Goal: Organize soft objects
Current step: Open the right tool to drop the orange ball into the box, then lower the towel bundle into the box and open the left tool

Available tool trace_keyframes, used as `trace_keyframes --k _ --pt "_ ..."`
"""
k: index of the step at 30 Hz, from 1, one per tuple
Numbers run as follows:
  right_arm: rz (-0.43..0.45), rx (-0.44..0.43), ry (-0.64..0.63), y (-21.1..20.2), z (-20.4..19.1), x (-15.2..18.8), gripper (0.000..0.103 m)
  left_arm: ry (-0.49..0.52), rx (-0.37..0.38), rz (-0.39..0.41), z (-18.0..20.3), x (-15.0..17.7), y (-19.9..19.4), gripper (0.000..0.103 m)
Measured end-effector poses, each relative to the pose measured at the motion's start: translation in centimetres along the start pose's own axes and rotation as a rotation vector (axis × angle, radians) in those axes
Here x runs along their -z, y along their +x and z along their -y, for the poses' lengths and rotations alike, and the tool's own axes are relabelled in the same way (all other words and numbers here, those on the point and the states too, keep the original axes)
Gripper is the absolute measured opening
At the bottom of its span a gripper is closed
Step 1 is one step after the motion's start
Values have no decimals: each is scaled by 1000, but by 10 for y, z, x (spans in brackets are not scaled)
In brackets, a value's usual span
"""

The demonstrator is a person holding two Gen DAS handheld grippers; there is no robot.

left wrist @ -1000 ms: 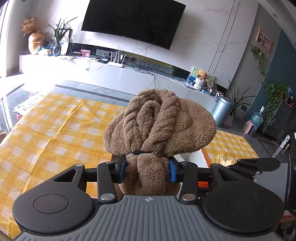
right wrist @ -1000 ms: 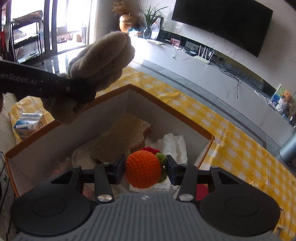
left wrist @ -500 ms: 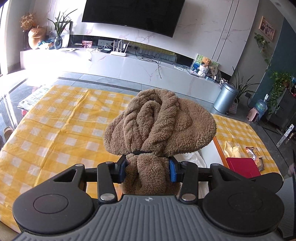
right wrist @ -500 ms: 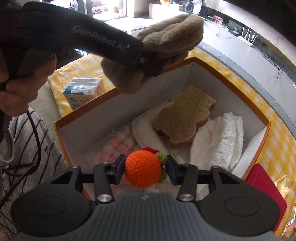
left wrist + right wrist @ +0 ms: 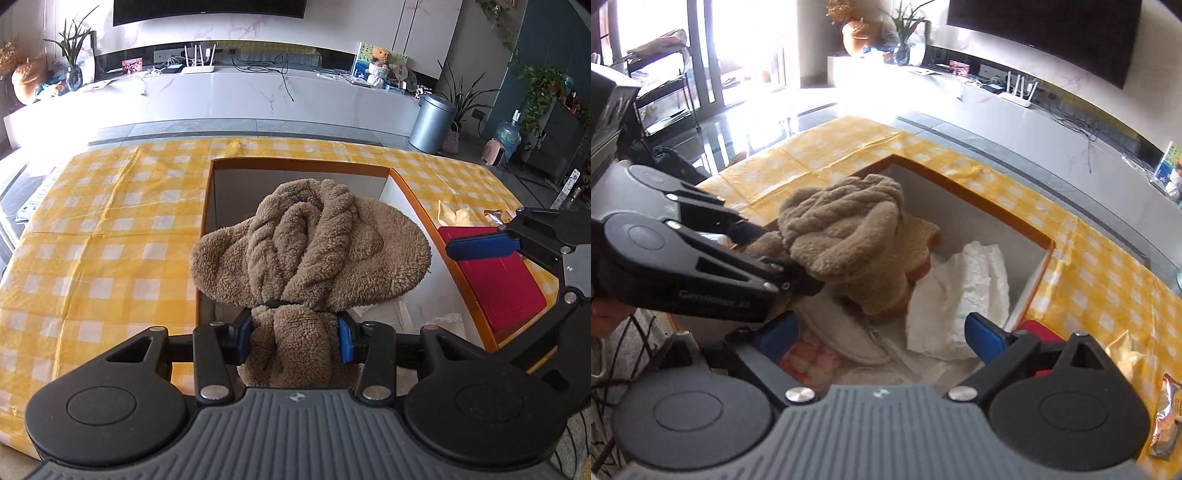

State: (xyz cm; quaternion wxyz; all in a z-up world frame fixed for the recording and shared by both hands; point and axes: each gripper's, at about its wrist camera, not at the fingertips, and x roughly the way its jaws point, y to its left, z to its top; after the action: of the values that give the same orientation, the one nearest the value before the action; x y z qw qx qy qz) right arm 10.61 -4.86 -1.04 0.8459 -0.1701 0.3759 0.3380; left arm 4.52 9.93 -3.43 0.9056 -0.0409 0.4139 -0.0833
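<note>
While left tongs (image 5: 294, 338) clamp brown plush (image 5: 314, 243), box (image 5: 417, 201) half hidden, right tongs (image 5: 882, 334) just opened, empty.

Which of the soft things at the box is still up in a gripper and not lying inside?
The fuzzy brown bundle: the left gripper is pinching it above the box, whereas the white cloth and the pink knit piece lie inside.

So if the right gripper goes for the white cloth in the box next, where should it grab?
Grip the white cloth on its raised, bunched ridge, coming from above. It lies flat against the box wall, so the sides are blocked; the folds give the fingers something to pinch.
</note>
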Motion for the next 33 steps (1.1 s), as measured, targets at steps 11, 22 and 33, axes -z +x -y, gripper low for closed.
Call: trace_keyframes --k 11,22,33 --pt "73 118 35 -30 40 9 95 -114 34 -9 11 -10 28 50" --pt "203 383 152 -51 123 14 95 -115 9 -128 51 -50 82 50" --pt "132 332 262 -38 175 78 89 -54 -113 -165 72 -45 116 67"
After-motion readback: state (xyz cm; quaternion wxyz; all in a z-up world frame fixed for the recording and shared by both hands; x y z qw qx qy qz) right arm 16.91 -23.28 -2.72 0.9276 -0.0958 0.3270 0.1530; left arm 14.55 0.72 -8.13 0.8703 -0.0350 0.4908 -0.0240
